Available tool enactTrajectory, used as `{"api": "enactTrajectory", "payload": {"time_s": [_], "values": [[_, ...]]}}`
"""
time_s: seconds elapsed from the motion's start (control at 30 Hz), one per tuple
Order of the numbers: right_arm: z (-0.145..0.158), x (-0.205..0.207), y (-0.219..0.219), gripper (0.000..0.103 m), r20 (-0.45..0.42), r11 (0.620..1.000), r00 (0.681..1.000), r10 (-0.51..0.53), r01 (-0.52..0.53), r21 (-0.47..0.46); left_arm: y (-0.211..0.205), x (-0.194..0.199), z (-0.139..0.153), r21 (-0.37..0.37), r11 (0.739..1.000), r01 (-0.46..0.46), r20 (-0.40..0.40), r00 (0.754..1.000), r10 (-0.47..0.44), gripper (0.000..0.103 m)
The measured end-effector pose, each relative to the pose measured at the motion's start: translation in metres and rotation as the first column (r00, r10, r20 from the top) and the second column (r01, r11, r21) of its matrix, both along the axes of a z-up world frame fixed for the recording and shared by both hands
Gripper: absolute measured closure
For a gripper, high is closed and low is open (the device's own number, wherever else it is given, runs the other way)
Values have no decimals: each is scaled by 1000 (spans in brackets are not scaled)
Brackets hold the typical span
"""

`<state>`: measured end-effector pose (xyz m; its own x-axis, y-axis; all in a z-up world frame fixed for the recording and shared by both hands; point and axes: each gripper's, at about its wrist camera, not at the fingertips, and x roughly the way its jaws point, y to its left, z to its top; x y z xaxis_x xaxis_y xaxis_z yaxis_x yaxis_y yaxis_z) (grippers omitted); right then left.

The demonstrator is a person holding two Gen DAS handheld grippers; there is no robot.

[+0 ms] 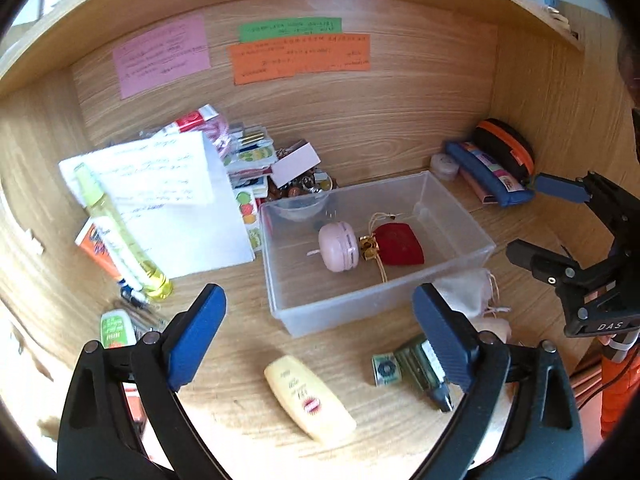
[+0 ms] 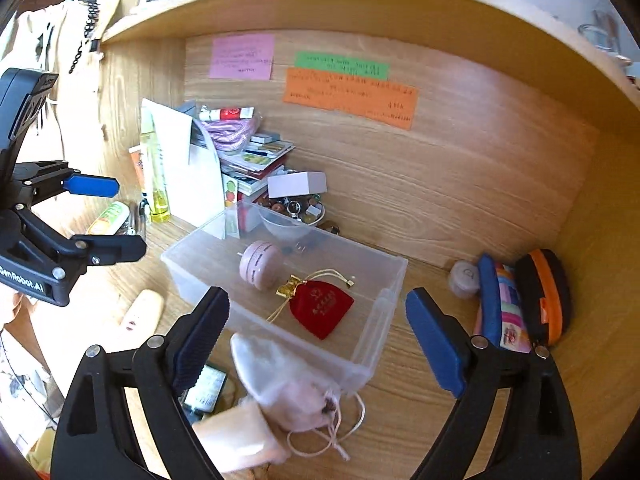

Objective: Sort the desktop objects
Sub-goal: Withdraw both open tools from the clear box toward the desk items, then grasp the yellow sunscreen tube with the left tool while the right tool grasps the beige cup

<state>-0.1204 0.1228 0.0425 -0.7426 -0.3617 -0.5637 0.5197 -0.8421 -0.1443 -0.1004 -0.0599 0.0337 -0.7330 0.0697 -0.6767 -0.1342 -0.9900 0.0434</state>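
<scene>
— Two things lie in the clear plastic bin (image 1: 376, 308): a pink round case (image 1: 339, 246) and a red pouch (image 1: 400, 245), touching at its gold tie.

— And around the bin?

— At ten o'clock, a pile of papers (image 1: 168, 200) and a bowl of beads (image 2: 296, 210). At six, a yellow tube (image 1: 310, 398) on bare desk. At four, a white drawstring bag (image 2: 288, 380) against the bin's rim.

— The grippers?

— Left gripper (image 1: 320, 336) and right gripper (image 2: 316, 340) hover over the near rim, fingers spread wide, nothing between them. Wooden walls close in behind and beside the desk.
</scene>
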Motion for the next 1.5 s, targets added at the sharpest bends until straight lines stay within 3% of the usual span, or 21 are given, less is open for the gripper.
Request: {"api": "enactTrajectory", "payload": {"time_s": [0.23, 0.5, 0.8, 1.13, 1.2, 1.3, 1.37, 1.5], "values": [[-19, 28, 8, 8, 8, 1000, 1000, -6, 6, -17, -11, 19, -26, 9, 999, -52, 28, 998, 52, 7], [-53, 43, 20, 8, 73, 1000, 997, -11, 12, -15, -20, 19, -76, -41, 994, -103, 109, 988, 107, 7], [-91, 51, 18, 8, 136, 997, 990, 44, -52, 59, -31, 11, -126, -28, 987, -160, 216, 963, 162, 7], [-114, 50, 1, 9, 154, 987, 981, 119, -134, 93, -26, -2, -147, -28, 989, -145, 259, 954, 147, 7], [-116, 47, -1, 11, 157, 985, 980, 124, -140, 97, -26, -6, -151, -27, 989, -145, 273, 951, 147, 9], [-119, 42, -3, 21, 178, 983, 973, 144, -161, 84, -28, -10, -152, 2, 990, -139, 281, 950, 133, 17], [-120, 41, -5, 27, 189, 981, 968, 162, -179, 73, -27, -11, -150, 3, 991, -134, 278, 952, 128, 32], [-122, 46, -8, 28, 165, 979, 972, 168, -185, 90, -19, -13, -148, -37, 993, -113, 257, 959, 119, 51]]}}
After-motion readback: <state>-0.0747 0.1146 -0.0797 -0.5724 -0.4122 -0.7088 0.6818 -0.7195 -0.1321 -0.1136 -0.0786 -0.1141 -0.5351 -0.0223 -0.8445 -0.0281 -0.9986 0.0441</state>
